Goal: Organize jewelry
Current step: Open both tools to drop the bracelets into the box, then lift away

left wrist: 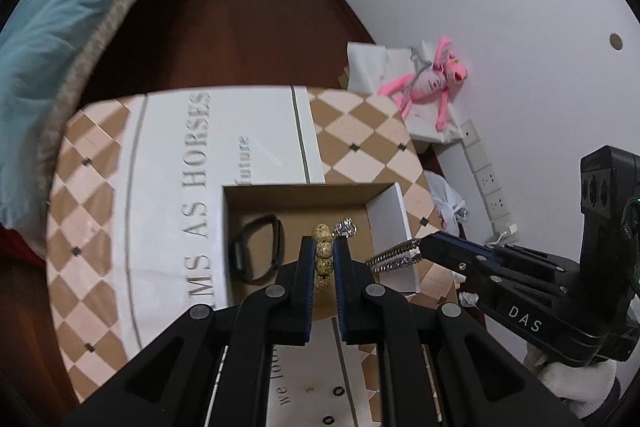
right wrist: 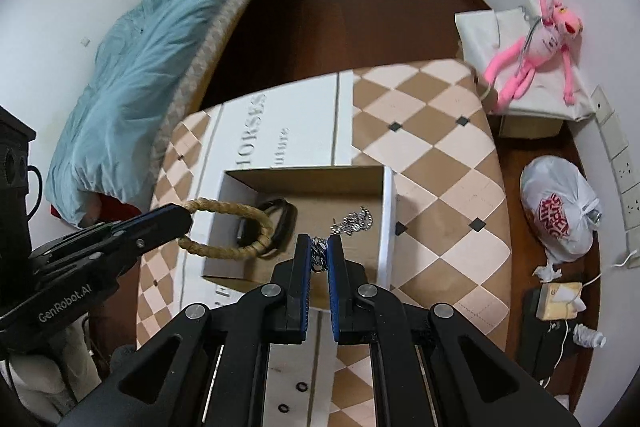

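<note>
We see the checkered bench point(right wrist: 440, 147) carrying an open cardboard box point(right wrist: 386, 227). Our left gripper point(left wrist: 324, 259) has its jaws closed on a beaded bracelet point(left wrist: 322, 247) above the box. Our right gripper point(right wrist: 319, 255) clamps a silver chain point(right wrist: 318, 255). A black band point(right wrist: 282, 217) and another chain point(right wrist: 352, 219) lie inside.

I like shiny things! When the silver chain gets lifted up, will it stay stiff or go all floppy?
Probably floppy: the silver chain pinched in the right gripper is made of small links, and its free end looks bunched in a heap inside the box. It would likely dangle and swing, and could slip, since only a short bit sits between the fingers.
</note>
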The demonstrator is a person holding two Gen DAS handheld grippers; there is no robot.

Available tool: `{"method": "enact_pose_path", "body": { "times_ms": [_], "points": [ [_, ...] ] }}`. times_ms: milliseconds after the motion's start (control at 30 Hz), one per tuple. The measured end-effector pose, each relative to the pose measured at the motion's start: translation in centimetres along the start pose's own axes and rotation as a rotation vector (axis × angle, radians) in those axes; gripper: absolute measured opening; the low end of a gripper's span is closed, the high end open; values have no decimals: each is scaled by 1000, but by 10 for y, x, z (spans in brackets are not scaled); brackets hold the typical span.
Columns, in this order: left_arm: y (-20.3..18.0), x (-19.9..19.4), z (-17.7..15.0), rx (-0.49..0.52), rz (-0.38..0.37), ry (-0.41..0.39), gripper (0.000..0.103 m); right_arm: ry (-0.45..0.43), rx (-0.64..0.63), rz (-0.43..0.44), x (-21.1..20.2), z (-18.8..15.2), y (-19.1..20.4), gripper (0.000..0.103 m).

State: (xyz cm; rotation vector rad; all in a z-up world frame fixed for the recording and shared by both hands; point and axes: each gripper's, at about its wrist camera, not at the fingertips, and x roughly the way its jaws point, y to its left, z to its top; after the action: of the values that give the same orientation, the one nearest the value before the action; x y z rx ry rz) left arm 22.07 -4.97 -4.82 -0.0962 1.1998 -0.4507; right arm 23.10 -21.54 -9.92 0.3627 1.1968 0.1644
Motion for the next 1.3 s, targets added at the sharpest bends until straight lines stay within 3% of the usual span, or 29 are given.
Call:
{"method": "enact_pose_path", "body": {
  "times_ms": [267, 400, 433, 467, 533, 600, 700, 767, 833, 1100, 1300],
  "points": [
    [8, 26, 2, -58, -3, 72, 8, 41, -20, 25, 17, 9, 1, 8],
    [13, 15, 3, -42, 83, 20, 15, 100, -6, 37, 27, 16, 1, 10],
    [14, 13, 4, -37, 104, 7, 20, 107, -14, 5, 29, 16, 0, 17],
    [16, 9, 3, -32, 132, -12, 23, 106, -17, -12, 30, 17, 0, 35],
    [20, 4, 1, -23, 181, -48, 46, 96, -21, -32, 28, 16, -1, 56],
    [24, 0, -3, -17, 226, -76, 70, 75, -39, -76, 24, 13, 1, 58],
    [29, -2, -10, -11, 285, -112, 77, 53, -64, -176, 20, 7, 3, 61],
    [32, 0, -17, -7, 315, -120, 91, 46, -76, -249, 21, 0, 2, 90],
    [33, 3, -25, -7, 332, -124, 99, 41, -87, -315, 23, -10, 2, 103],
    [31, 13, -49, -9, 369, -112, 99, 21, -76, -401, 30, -37, -3, 103],
    [26, 2, -59, -15, 382, -141, 99, -19, -59, -402, 17, -46, 1, 103]
  ]
}}
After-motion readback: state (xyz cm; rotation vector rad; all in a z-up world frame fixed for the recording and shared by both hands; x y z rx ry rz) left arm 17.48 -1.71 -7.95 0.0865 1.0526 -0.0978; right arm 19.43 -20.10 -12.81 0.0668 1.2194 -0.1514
